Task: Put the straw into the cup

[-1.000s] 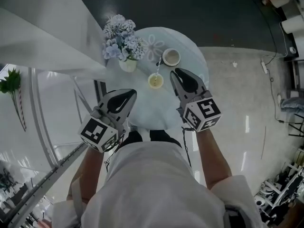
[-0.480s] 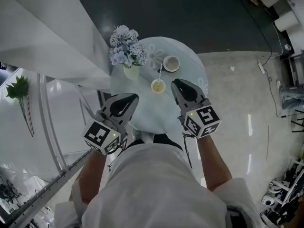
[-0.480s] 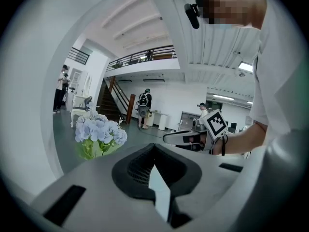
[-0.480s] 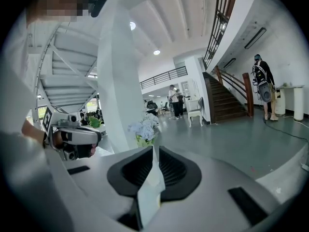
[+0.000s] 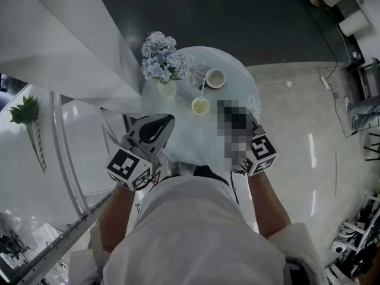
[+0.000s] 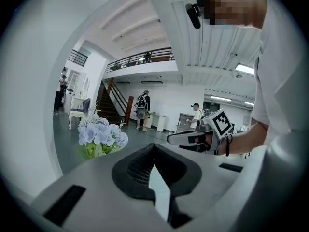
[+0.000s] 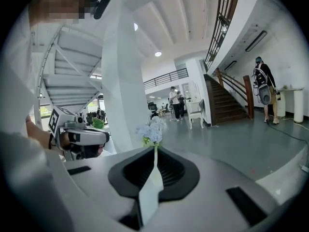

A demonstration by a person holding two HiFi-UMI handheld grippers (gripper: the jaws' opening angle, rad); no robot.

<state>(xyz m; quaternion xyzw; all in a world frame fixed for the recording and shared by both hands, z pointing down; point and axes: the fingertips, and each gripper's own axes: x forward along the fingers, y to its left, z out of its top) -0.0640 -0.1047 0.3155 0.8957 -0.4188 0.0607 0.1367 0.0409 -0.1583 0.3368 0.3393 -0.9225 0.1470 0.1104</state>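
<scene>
1. Head view looks down on a round tabletop (image 5: 240, 79). A vase of pale blue flowers (image 5: 161, 64) stands at its 10 o'clock edge and a white cup (image 5: 215, 78) near 12 o'clock. A second cup (image 5: 200, 105), holding something pale yellow, stands nearer the centre.
2. The straw (image 5: 202, 90) shows as a thin pale line between the two cups, its long axis running roughly 6 to 12 o'clock. Its lower end meets the second cup's rim. It is too small to tell whether it stands in that cup or lies beside it.
3. The left gripper (image 5: 167, 119) hangs over the tabletop's 7 o'clock edge, jaws pressed together on nothing. The straw lies toward 1 o'clock from its tip.
4. The right gripper (image 7: 155, 149) is likewise closed and empty. It is mostly masked in the head view apart from its marker cube (image 5: 262, 154), on the 4 o'clock side, and the straw lies toward 11 o'clock from it.
5. Both gripper views aim level over the tabletop, catching the flowers but neither the straw nor the cups.
6. The right gripper looks slightly the nearer. Any pick would need the jaws opened first, then closed across the straw along the 3-to-9 line.
</scene>
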